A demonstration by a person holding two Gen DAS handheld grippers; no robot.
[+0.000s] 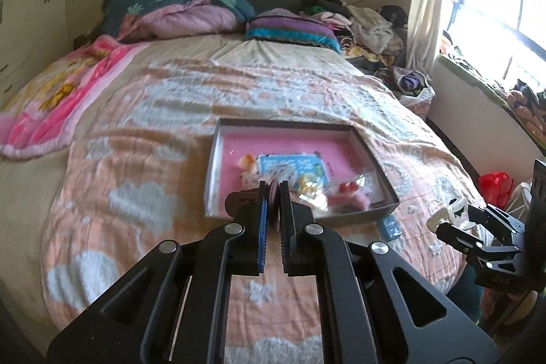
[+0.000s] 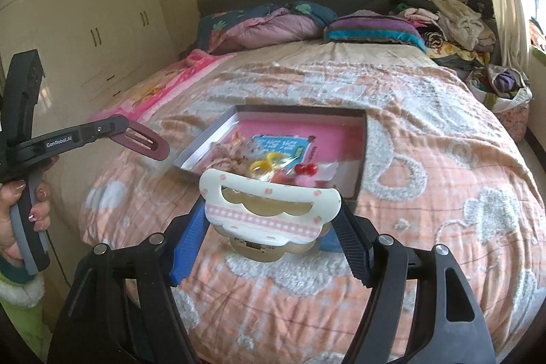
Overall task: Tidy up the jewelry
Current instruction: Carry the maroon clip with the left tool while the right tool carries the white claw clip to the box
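An open shallow box with a pink lining lies on the bed. In it are a blue card, a yellow hair piece, red cherry bobbles and other small accessories. My left gripper is shut on a flat maroon hair clip, held in the air left of the box. My right gripper is shut on a wide white claw clip with a pink checked band, in front of the box.
The bed carries a peach quilt with white clouds, a pink blanket, pillows and a clothes pile. A small blue packet lies near the box. Wardrobe left, window right. A hand grips the left handle.
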